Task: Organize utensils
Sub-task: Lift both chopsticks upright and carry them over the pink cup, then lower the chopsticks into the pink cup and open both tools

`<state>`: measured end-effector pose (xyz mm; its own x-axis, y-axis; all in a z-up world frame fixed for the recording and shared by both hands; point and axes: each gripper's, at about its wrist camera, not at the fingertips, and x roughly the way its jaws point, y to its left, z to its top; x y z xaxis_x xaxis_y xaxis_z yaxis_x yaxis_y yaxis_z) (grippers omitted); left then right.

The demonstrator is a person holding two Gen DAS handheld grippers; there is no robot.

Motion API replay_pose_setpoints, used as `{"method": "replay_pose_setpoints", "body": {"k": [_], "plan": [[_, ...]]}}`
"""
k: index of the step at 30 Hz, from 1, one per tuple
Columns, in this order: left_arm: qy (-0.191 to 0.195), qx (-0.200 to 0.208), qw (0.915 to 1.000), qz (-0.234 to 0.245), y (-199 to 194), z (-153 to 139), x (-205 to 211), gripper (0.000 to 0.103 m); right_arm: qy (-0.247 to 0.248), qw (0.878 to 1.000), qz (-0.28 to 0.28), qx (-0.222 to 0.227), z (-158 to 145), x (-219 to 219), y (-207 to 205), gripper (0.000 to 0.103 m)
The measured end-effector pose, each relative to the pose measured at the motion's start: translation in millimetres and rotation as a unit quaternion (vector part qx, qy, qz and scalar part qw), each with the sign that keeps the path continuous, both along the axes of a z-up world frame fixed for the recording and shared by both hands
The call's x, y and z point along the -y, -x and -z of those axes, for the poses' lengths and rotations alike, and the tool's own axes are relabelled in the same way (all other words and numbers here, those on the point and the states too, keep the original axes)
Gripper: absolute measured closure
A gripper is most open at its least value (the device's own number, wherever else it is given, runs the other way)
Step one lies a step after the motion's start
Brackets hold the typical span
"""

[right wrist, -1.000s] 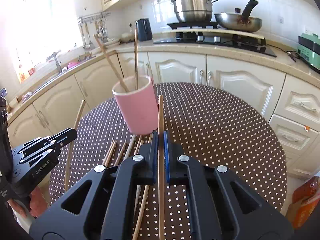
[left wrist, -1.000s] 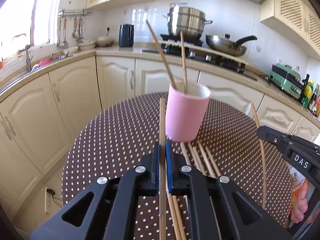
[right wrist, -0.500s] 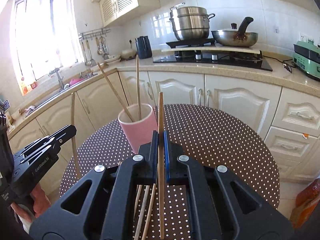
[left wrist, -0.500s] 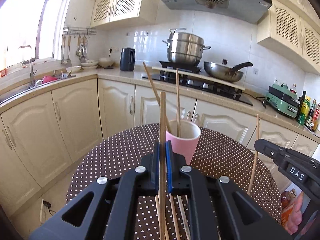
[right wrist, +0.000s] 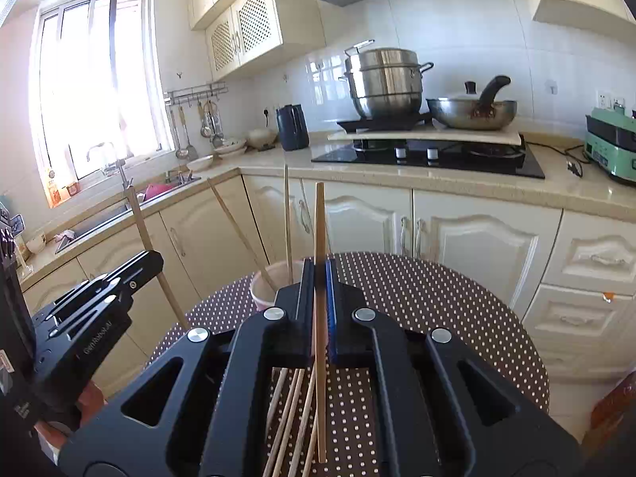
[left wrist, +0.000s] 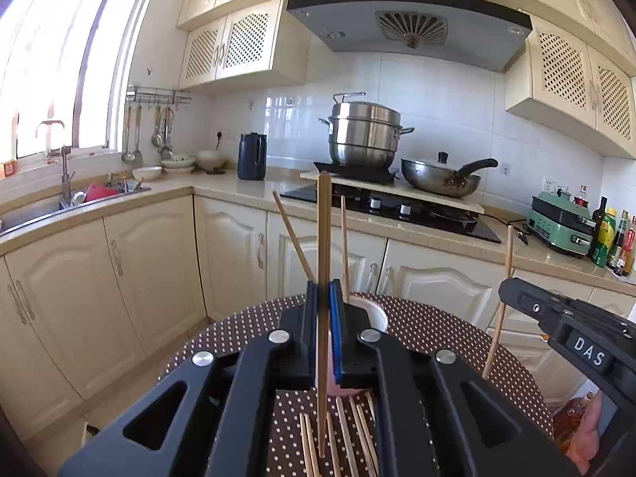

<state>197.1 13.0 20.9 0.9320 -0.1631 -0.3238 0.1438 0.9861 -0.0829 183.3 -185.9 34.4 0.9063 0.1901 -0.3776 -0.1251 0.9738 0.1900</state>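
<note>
Because the table (left wrist: 457, 326) is crowded near the pink cup (left wrist: 373, 312), already holding 2 sticks, tipping it is the risk; the left gripper (left wrist: 324, 318) and right gripper (right wrist: 318, 294) each clamp 1 upright chopstick (left wrist: 324, 238), loose chopsticks (right wrist: 290, 409) lying below.

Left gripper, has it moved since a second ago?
Yes. The left gripper has risen: the pink cup, earlier well above its fingertips in the left wrist view, now sits level behind them.

Matt wooden chopsticks (left wrist: 324, 246), smooth pink cup (right wrist: 265, 284), polka-dot cloth table cover (right wrist: 417, 290), shiny steel steamer pot (left wrist: 363, 135), matt black plastic claws (left wrist: 325, 306)
</note>
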Motion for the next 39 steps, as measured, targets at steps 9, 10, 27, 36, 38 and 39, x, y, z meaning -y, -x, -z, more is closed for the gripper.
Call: {"method": "replay_pose_setpoints", "body": {"k": [9, 10, 27, 36, 38, 39], "plan": [[-0.001, 0.047, 0.9989, 0.002, -12, -41, 9, 0.096, -0.008, 0.998, 0.014, 0.054, -47, -4, -13, 0.097], [0.0, 0.053, 0.9986, 0.002, -13, -45, 10, 0.096, -0.011, 0.998, 0.018, 0.061, -52, -4, -14, 0.097], [0.01, 0.127, 0.9918, -0.001, -50, -107, 17, 0.096, -0.069, 0.989, 0.041, 0.127, -100, -2, -67, 0.097], [0.02, 0.058, 0.9981, 0.002, -92, -61, 17, 0.096, -0.057, 0.995, 0.033, 0.077, -60, -19, -111, 0.097], [0.02, 0.046, 0.9988, 0.002, -97, -50, 16, 0.096, -0.049, 0.996, 0.035, 0.064, -51, -21, -117, 0.097], [0.021, 0.036, 0.9991, 0.003, -100, -43, 16, 0.096, -0.046, 0.997, 0.034, 0.057, -46, -21, -119, 0.097]]}}
